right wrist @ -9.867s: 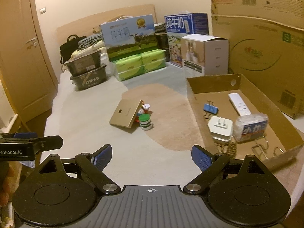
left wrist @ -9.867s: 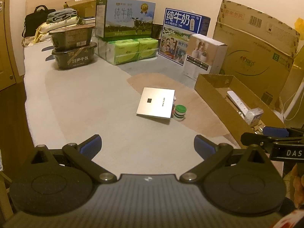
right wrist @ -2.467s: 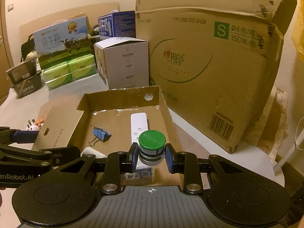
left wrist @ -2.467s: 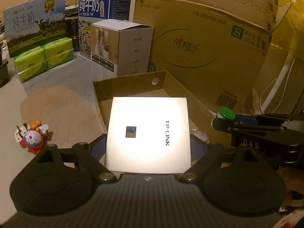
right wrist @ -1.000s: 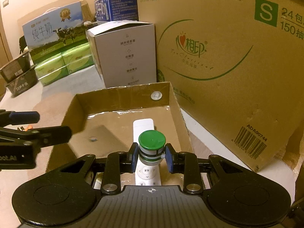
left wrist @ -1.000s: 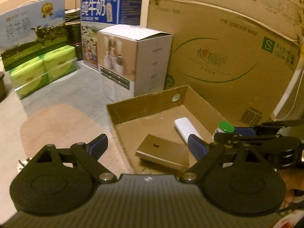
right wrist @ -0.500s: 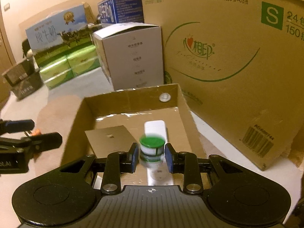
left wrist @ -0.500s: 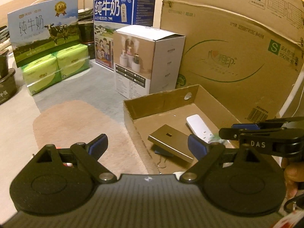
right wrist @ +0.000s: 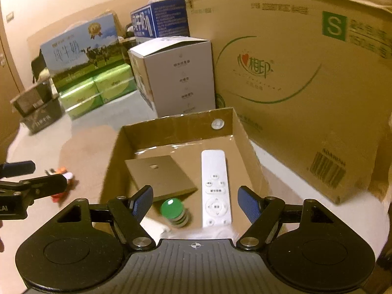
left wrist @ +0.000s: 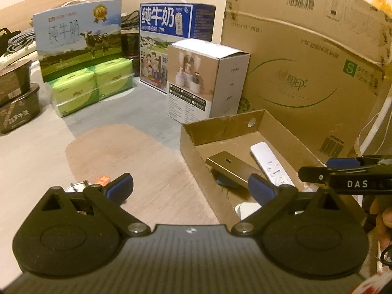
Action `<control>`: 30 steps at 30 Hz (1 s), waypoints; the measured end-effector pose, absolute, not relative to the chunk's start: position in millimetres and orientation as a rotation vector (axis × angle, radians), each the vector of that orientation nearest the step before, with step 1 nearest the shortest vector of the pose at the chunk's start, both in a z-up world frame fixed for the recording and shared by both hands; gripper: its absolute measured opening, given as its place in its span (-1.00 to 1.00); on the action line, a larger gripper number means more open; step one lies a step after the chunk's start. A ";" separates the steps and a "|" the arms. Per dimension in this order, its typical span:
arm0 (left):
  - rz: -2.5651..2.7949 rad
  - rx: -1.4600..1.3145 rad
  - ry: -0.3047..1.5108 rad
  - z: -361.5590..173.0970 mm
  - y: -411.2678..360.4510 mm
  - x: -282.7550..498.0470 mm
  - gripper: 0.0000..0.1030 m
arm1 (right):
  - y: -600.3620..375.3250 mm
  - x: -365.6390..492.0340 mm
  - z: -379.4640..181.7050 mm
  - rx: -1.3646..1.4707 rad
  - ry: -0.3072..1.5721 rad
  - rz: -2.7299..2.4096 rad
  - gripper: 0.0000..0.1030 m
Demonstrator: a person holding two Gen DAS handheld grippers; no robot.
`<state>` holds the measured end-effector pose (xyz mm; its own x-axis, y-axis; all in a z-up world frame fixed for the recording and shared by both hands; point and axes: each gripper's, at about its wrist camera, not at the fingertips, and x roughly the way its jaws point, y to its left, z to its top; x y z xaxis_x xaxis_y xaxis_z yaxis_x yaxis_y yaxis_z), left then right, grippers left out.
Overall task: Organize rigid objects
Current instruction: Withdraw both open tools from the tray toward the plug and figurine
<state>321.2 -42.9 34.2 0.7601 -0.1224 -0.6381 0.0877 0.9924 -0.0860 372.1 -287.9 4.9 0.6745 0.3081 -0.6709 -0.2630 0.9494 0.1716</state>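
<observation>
A dim, warm-lit room with a cream wall backs a pale desk (left wrist: 31, 152) bearing a tan oval patch, and packaging crowds the upper half of both views. Largest is the big brown shipping carton (right wrist: 294, 78) with a green S label, filling the upper right. Left of it stand a white product box (right wrist: 181, 76), a blue milk carton case (left wrist: 176, 36), a cow-printed milk case (left wrist: 78, 41) atop green tissue packs (left wrist: 93, 88), and dark stacked containers (left wrist: 17, 103) at the left edge. In the lower centre of the right wrist view sits the open cardboard tray (right wrist: 176, 127), low-walled with a round hole in its far wall. Inside it a flat gold-brown square router (right wrist: 159, 176) lies left of centre, a white remote (right wrist: 215, 188) lies just right of it, and a small jar with a green lid (right wrist: 172, 208) rests on the tray floor near the bottom, blurred, just below the router's near edge. The right gripper (right wrist: 196, 203) hangs over the tray with its blue-padded fingers spread wide, holding nothing. The left gripper (left wrist: 191, 188) is likewise spread apart and empty, at the bottom of its view over the tray's left edge. A small red-and-white toy (right wrist: 61, 183) lies on the desk left of the tray.
</observation>
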 end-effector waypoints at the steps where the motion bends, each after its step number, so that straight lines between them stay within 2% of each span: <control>1: -0.113 -0.054 0.695 36.8 -40.6 316.6 0.93 | -287.7 367.1 7.4 0.064 0.764 0.319 0.47; 11: -0.106 -0.061 0.669 59.5 -14.6 250.1 0.93 | -279.2 303.9 33.6 0.081 0.752 0.293 0.47; 30: -0.090 -0.115 0.660 71.3 36.0 138.2 0.93 | -231.2 187.0 54.2 0.095 0.728 0.285 0.47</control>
